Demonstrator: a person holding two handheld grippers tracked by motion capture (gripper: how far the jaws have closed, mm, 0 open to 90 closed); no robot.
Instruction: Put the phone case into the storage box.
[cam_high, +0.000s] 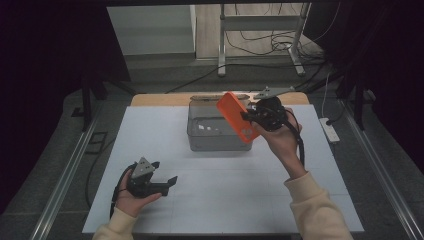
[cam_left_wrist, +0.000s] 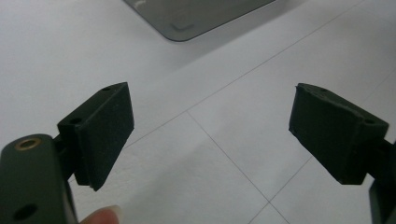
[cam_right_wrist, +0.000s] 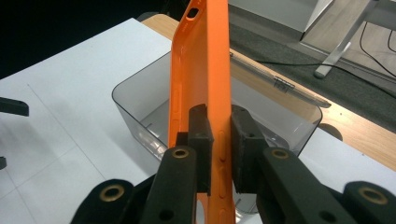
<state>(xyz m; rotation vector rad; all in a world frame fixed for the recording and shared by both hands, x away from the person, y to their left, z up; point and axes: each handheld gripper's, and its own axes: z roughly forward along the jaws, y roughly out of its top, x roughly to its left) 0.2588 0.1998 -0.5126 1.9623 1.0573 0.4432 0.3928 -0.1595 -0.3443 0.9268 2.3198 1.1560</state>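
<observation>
Nearest the camera, at the left of the high view, the left gripper sits low over the white table with its jaws spread wide and nothing between them; in the left gripper view only bare tabletop lies past the black pads. Farther right stands the clear plastic bin, open at the top, at the far middle of the table. Right of that, the right gripper is clamped narrowly on the edge of an orange phone case, held in the air above the bin's right rim. The case's long axis runs up and away from the jaws, tilted over the bin's opening. By my reading, the bin lies just below and left of the case, so the right hand is far nearer.
</observation>
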